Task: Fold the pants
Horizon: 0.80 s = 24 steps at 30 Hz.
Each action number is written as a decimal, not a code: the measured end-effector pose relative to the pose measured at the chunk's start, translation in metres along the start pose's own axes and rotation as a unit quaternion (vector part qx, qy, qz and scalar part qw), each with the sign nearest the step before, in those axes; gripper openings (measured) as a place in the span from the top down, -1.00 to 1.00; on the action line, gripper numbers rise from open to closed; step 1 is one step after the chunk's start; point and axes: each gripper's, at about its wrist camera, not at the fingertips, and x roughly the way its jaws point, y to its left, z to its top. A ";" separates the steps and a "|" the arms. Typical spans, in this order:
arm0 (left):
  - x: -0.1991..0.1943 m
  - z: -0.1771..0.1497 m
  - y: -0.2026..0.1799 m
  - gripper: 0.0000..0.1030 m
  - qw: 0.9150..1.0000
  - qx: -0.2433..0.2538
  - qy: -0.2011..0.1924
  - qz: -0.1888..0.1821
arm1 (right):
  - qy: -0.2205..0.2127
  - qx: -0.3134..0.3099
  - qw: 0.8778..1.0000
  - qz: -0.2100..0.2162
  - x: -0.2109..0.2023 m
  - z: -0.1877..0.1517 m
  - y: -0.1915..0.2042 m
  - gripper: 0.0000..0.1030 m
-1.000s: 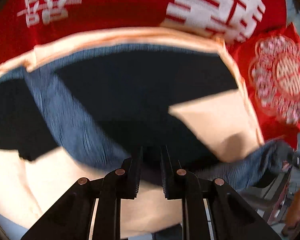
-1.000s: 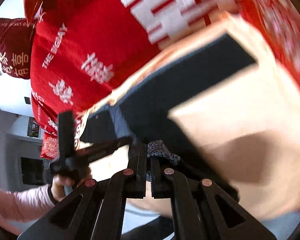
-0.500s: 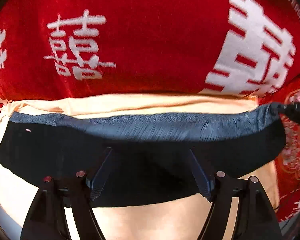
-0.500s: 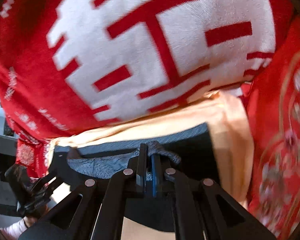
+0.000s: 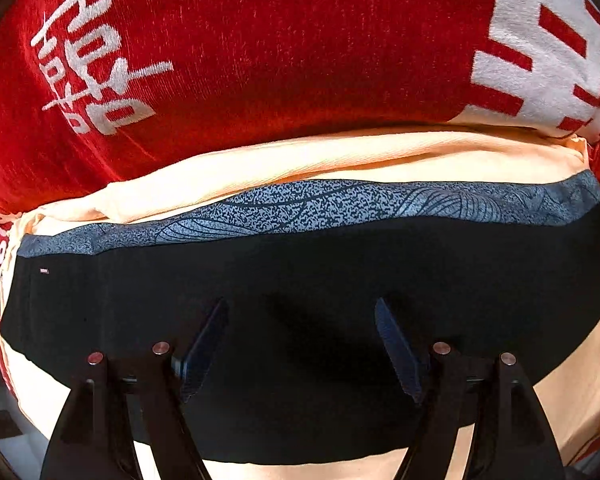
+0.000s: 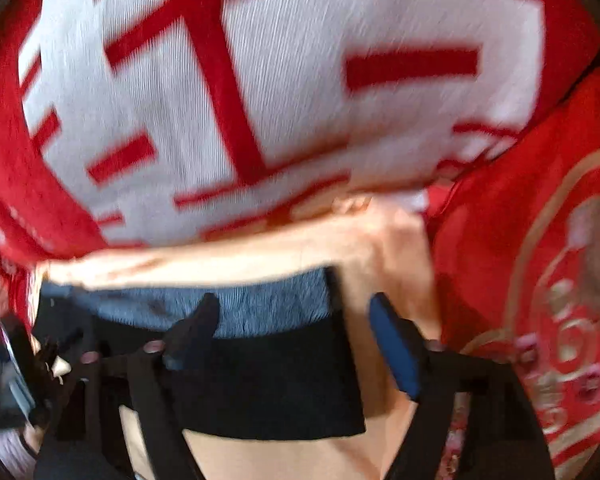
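The black pants [image 5: 300,280] lie folded on a peach cloth [image 5: 340,160], grey patterned waistband [image 5: 340,204] toward the red blanket [image 5: 280,40]. Left hand-held gripper [image 5: 300,340] and right hand-held gripper [image 6: 292,332] both spread wide, empty, over the pants.

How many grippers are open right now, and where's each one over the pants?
2. The left gripper is open above the middle of the black pants. The right gripper is open at their right end, straddling the edge by the blue-grey waistband.
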 end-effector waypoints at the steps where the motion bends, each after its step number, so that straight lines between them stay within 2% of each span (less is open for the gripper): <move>1: 0.000 0.000 0.001 -0.47 1.000 0.000 0.001 0.001 | 0.011 -0.011 1.000 -0.017 0.009 -0.003 0.000 -0.29; 2: 0.001 -0.001 0.001 -0.47 1.000 0.001 0.000 0.003 | 0.024 -0.018 0.999 -0.033 0.021 -0.006 -0.001 -0.25; 3: 0.001 -0.002 0.001 -0.47 1.000 0.002 0.000 0.005 | 0.037 -0.016 0.999 -0.034 0.032 -0.006 -0.005 -0.06; 4: 0.003 -0.003 0.000 -0.47 1.000 0.003 0.001 0.006 | 0.046 -0.008 0.998 -0.028 0.041 -0.006 -0.009 0.18; 5: 0.003 -0.004 0.001 -0.47 1.000 0.004 0.003 0.006 | 0.064 0.007 0.998 -0.013 0.053 -0.007 -0.014 0.66; 7: 0.001 -0.005 0.004 -0.47 1.000 -0.002 0.007 0.006 | 0.059 0.002 0.998 -0.017 0.053 -0.007 -0.014 0.83; 9: -0.003 -0.003 0.010 -0.47 1.000 -0.007 -0.006 0.004 | 0.017 -0.004 1.000 0.005 0.032 -0.005 -0.012 0.84; 11: -0.005 0.000 0.014 -0.54 1.000 -0.008 -0.024 0.013 | -0.001 -0.001 1.000 -0.003 0.022 0.000 -0.019 0.84; 14: 0.017 0.005 0.020 -0.54 0.999 -0.015 0.008 0.039 | 0.056 0.018 0.998 -0.028 0.047 0.001 -0.035 0.83; 16: 0.019 0.005 0.031 -0.54 0.998 -0.040 0.017 0.035 | 0.061 0.021 0.996 -0.055 0.052 -0.006 -0.038 0.50; 17: 0.016 0.005 0.037 -0.54 0.998 -0.048 0.010 0.027 | 0.045 0.022 0.996 -0.070 0.045 -0.008 -0.038 0.27; 18: 0.012 0.006 0.043 -0.54 0.998 -0.050 0.001 0.028 | 0.028 0.020 0.996 -0.079 0.036 -0.010 -0.036 0.15; 20: 0.009 0.012 0.050 -0.54 0.998 -0.040 -0.009 0.039 | -0.015 0.008 0.998 -0.061 0.016 -0.014 -0.031 0.15; 22: 0.011 0.022 0.055 -0.54 0.998 -0.036 -0.014 0.043 | -0.027 0.002 0.999 -0.043 0.009 -0.015 -0.027 0.18; 24: 0.016 0.030 0.056 -0.54 0.998 -0.043 -0.014 0.047 | -0.030 0.005 0.999 -0.038 0.010 -0.011 -0.026 0.51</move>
